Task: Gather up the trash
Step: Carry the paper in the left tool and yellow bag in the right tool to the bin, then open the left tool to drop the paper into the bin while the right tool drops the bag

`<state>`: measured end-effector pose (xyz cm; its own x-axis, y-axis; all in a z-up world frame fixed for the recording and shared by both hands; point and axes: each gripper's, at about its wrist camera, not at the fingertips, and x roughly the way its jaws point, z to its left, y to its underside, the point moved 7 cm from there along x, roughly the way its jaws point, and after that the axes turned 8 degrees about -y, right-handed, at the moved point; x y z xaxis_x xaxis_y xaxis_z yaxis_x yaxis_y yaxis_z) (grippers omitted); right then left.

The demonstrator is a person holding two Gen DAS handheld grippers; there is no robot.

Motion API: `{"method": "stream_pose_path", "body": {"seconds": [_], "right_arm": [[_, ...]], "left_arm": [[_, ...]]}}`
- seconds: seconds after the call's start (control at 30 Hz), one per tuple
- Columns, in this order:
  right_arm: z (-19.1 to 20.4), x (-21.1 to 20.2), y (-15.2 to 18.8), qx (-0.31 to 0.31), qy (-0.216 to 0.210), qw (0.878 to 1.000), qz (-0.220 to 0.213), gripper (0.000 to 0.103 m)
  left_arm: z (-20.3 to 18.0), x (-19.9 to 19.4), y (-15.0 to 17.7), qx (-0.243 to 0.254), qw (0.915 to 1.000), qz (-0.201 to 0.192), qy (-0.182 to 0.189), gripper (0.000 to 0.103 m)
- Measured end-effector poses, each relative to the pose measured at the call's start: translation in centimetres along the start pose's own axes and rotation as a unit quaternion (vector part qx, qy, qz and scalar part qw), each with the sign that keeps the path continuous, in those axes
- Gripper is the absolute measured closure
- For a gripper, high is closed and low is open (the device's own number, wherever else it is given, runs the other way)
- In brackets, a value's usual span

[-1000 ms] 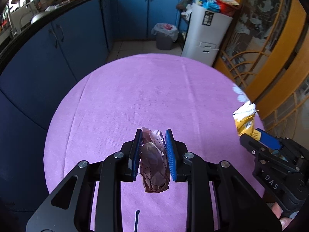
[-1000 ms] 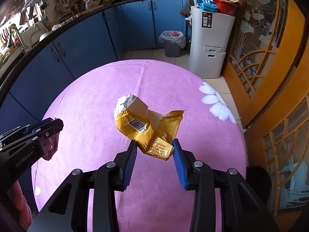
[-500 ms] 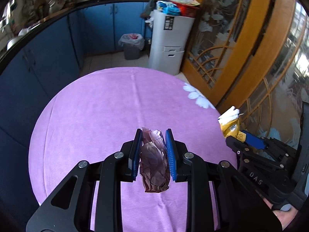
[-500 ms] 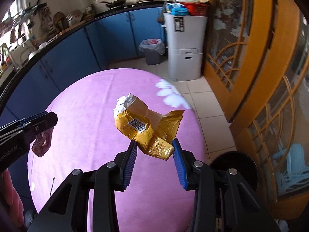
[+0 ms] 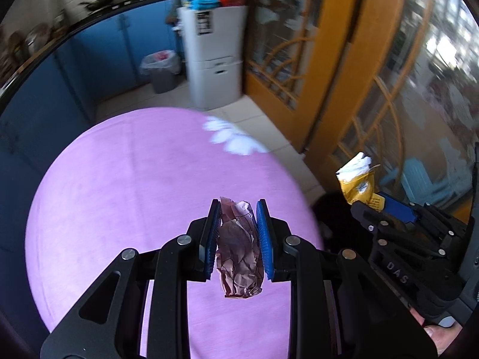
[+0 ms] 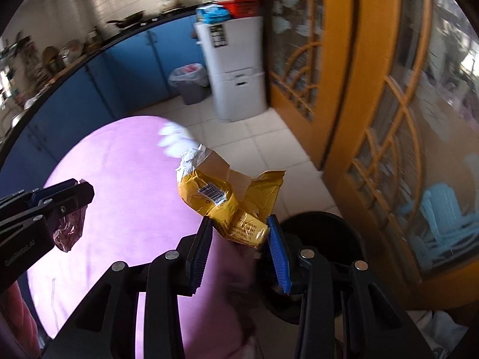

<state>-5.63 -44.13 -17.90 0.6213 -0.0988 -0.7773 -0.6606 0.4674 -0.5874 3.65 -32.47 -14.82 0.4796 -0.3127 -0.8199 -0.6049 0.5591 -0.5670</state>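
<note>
My left gripper [image 5: 238,233] is shut on a crumpled maroon wrapper [image 5: 239,257] and holds it above the purple round table [image 5: 119,179]. My right gripper [image 6: 241,245] is shut on a crumpled yellow packet [image 6: 227,200] with a barcode, held past the table's right edge, just left of a black bin [image 6: 323,239] on the floor. The yellow packet [image 5: 357,182] and right gripper show at the right of the left wrist view. The maroon wrapper [image 6: 69,230] shows at the left of the right wrist view.
A grey trash can with a white liner [image 6: 190,82] stands by blue cabinets [image 6: 134,59] at the back. A white drawer unit [image 6: 236,68] stands next to it. Orange glazed doors [image 6: 374,104] run along the right. Tiled floor [image 6: 269,149] lies between.
Both grippers have swung to the right with their trash still held. The right gripper has moved from over the table to beside the black bin at its edge.
</note>
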Motion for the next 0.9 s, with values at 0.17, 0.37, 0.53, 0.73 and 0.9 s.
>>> {"method": "stream_pose_path", "body": {"seconds": [0.17, 0.37, 0.53, 0.73, 0.9], "right_arm": [[-5.0, -0.4, 1.0, 0.039, 0.026, 0.999, 0.007, 0.066], [-8.9, -0.1, 1.8, 0.07, 0.041, 0.997, 0.017, 0.066], [-11.5, 0.3, 2.5, 0.091, 0.047, 0.994, 0.023, 0.066], [-13.5, 1.3, 2.9, 0.11, 0.049, 0.992, 0.035, 0.066], [-13.9, 1.9, 3.0, 0.113, 0.044, 0.992, 0.04, 0.066]], "left_arm": [[-6.2, 1.3, -0.9, 0.049, 0.9984, 0.007, 0.027, 0.077], [-11.9, 3.2, -2.0, 0.087, 0.9949, 0.022, 0.045, 0.077], [-15.3, 4.5, -2.3, 0.109, 0.9916, 0.037, 0.059, 0.077], [-18.1, 5.5, -2.4, 0.129, 0.9889, 0.045, 0.059, 0.075], [-17.5, 5.7, -3.1, 0.099, 0.993, 0.032, 0.056, 0.01]]}}
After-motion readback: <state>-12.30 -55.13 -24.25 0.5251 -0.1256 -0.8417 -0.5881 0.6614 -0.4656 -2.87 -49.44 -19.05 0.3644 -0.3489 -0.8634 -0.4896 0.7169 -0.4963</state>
